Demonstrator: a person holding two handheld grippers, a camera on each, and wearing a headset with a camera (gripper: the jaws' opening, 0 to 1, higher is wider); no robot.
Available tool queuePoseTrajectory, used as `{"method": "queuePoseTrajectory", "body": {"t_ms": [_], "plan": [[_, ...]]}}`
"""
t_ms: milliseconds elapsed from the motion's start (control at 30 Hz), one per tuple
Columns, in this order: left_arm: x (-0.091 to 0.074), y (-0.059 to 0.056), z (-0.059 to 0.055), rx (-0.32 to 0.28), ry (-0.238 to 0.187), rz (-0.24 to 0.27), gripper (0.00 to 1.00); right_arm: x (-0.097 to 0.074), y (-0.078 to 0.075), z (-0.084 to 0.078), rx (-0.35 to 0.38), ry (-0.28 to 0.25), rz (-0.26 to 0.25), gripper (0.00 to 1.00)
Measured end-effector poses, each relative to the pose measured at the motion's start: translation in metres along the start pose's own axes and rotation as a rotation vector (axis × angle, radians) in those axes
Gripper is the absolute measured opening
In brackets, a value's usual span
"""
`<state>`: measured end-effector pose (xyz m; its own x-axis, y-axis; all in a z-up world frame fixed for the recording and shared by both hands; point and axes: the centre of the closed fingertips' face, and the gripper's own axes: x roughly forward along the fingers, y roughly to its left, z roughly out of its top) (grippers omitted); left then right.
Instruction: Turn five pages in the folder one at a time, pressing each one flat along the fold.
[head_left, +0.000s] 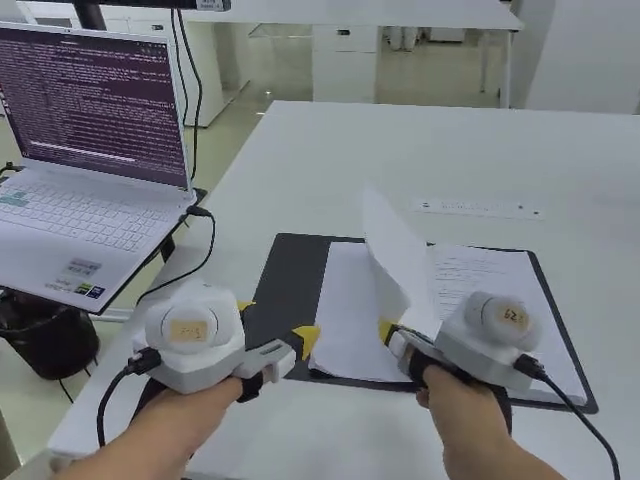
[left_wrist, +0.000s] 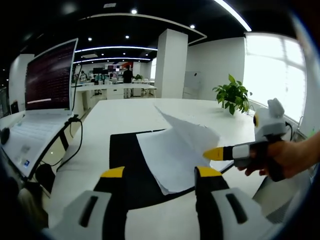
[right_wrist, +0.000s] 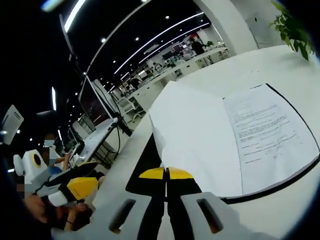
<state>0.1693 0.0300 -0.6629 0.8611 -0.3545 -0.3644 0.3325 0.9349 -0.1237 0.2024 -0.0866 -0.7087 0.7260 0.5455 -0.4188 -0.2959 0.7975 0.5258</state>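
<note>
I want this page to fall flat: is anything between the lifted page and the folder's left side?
Nothing lies on that left side; only the open left gripper hovers at its near edge, possibly blocking the lifted page.

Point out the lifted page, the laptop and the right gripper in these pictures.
lifted page (head_left: 396, 250), head view, middle of the raised sheet.
laptop (head_left: 95, 100), head view, on its lit screen.
right gripper (right_wrist: 166, 173), right gripper view, where its yellow fingers meet.

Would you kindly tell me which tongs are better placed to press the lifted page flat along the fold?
Probably the left. The left tongs are open and free, at the left side of the folder; the right tongs are shut on the lifted page.
</note>
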Motion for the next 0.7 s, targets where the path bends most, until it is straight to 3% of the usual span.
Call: {"method": "queuePoseTrajectory", "body": {"t_ms": [300, 700], "plan": [[-0.007, 0.016, -0.011, -0.040, 0.010, 0.036, 0.52, 0.023, -0.010, -0.031, -0.134, 0.097, -0.040, 0.00], [-0.006, 0.026, -0.022, -0.074, 0.032, 0.057, 0.52, 0.045, -0.015, -0.060, -0.214, 0.197, -0.059, 0.00]]}}
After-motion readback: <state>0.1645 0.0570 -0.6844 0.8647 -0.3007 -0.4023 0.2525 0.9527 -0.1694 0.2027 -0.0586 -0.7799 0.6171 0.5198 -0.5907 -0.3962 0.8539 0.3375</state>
